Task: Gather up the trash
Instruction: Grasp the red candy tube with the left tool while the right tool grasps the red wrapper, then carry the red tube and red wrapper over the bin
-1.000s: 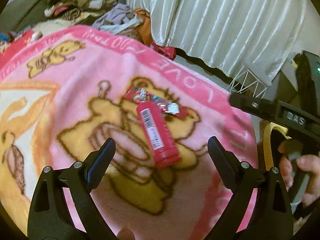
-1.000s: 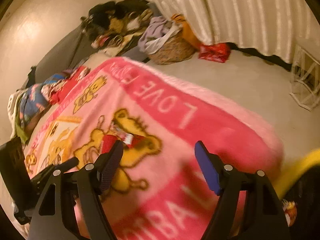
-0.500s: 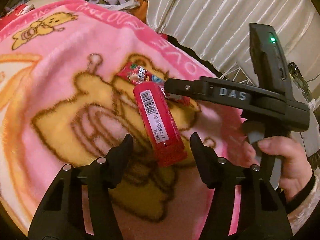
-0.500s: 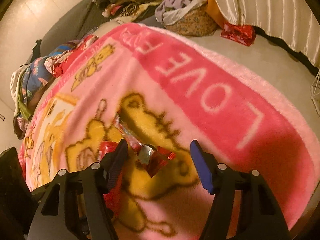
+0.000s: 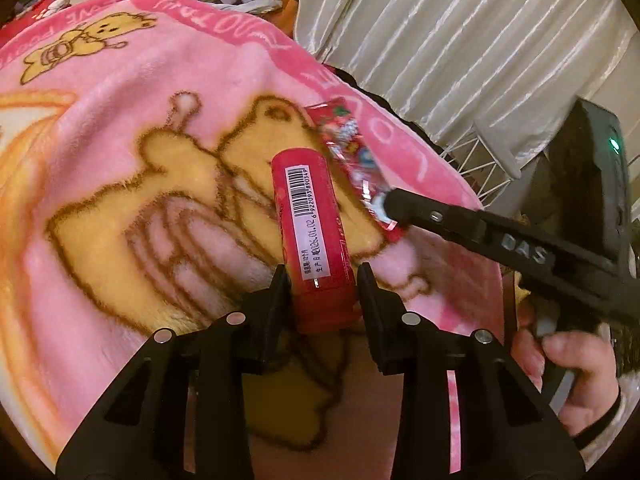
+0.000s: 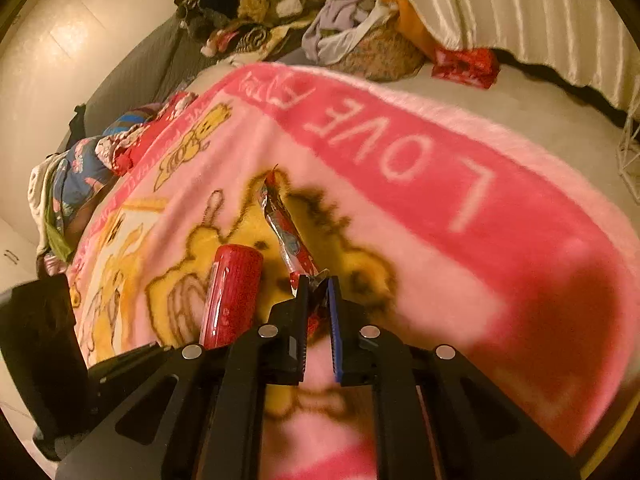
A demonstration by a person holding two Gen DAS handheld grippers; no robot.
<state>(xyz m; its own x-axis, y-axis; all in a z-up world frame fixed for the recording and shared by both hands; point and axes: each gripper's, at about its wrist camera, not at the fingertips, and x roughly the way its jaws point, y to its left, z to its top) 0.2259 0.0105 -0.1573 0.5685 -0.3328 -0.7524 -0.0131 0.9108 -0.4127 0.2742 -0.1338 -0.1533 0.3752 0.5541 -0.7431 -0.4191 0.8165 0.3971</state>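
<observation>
1. One red tube point(image 5: 316, 240) with a barcode label is seen lying on the pink blanket point(image 5: 100, 128); its near end is pinched by the left gripper point(image 5: 322, 280), whose jaws have just been closing.
2. One foil wrapper point(image 6: 286, 232) lies just beside the tube; its near end is clamped by the right gripper point(image 6: 318, 286).
3. One hand point(image 5: 560, 364) is seen on the right gripper's handle.

A lived-in bedroom at home

We see a pink fleece blanket point(image 6: 420, 216) printed with cartoon bears and "LOVE" spread over a bed, piles of clothes point(image 6: 256, 20) and a full laundry basket point(image 6: 376, 56) on the floor, and pale pleated curtains point(image 5: 460, 40) behind.
</observation>
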